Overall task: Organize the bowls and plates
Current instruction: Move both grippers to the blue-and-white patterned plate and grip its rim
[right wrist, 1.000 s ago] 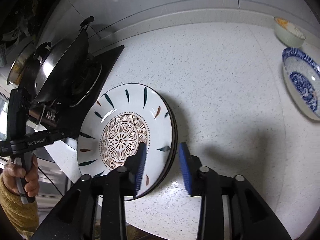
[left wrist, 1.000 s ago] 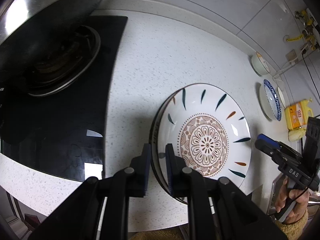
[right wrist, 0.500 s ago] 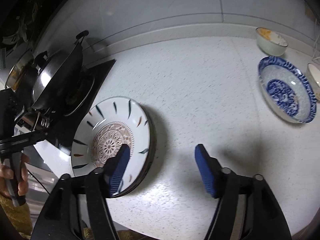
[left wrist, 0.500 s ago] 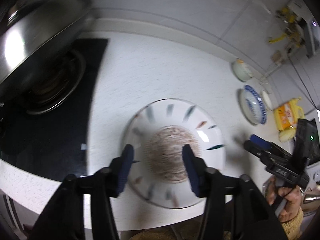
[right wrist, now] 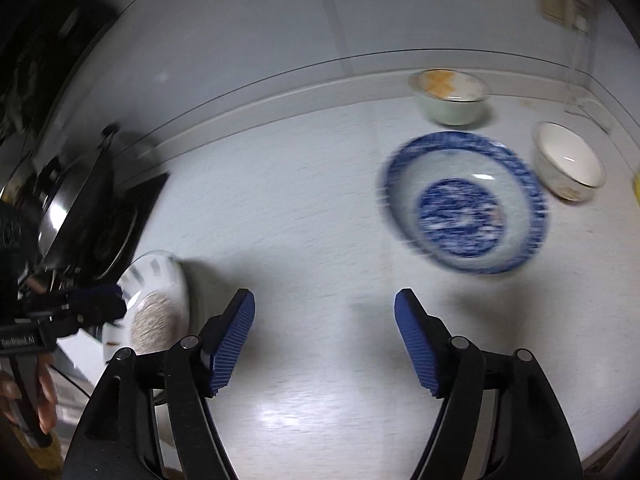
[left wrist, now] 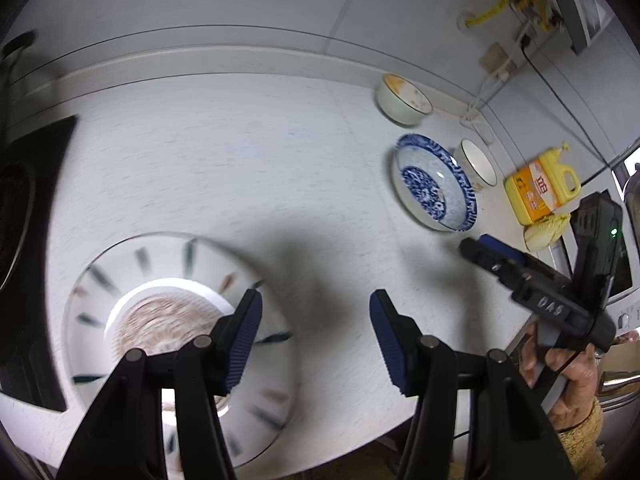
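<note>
Now both tools (left wrist: 316, 336) (right wrist: 324, 340) empty, right opening.

At three o'clock in the left wrist view, the right claw (left wrist: 472, 246) bears pale letters on its black body — upside down, seemingly "DAS". The yellow bottle (left wrist: 540, 190) at two o'clock carries a red-marked label, too small to read.

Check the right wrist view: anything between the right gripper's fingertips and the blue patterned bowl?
Nothing: in the right wrist view only bare speckled countertop separates the right gripper, jaws opening and empty, from the blue patterned bowl.
</note>
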Demonstrator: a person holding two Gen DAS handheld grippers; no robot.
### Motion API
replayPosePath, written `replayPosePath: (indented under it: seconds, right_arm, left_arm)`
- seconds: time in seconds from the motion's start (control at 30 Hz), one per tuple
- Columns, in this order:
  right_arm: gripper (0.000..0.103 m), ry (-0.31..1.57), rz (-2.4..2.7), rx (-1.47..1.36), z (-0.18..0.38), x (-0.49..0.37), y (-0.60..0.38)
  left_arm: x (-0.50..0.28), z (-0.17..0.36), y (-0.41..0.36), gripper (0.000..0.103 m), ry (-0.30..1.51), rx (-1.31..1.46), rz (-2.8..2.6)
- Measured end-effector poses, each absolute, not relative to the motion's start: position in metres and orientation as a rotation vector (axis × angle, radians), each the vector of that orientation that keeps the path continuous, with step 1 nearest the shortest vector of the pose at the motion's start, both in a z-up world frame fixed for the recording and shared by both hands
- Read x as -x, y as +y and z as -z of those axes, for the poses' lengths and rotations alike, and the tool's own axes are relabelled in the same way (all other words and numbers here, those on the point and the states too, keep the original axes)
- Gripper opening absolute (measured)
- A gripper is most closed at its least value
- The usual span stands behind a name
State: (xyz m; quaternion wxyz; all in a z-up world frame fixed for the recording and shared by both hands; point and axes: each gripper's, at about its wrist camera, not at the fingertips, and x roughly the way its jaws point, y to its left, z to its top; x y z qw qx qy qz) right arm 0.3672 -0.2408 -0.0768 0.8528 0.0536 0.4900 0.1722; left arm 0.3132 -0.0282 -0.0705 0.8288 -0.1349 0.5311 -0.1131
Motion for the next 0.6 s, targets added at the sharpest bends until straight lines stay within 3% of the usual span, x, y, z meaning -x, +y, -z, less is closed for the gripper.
replayPosePath:
  seconds: [0.33,0.6]
  right_arm:
    - [0.07,1.054,-0.165,-0.226,0.093,-0.419,-0.365]
    - [0.07,1.11,-0.216,-0.299,0.115,-0.459,-0.388]
  left_arm:
    - [-0.41,0.104,-0.118,0.054,1.169,0.287,0.27]
    - [-0.471,0.119,-0.149,0.054,1.168,0.302,0.263]
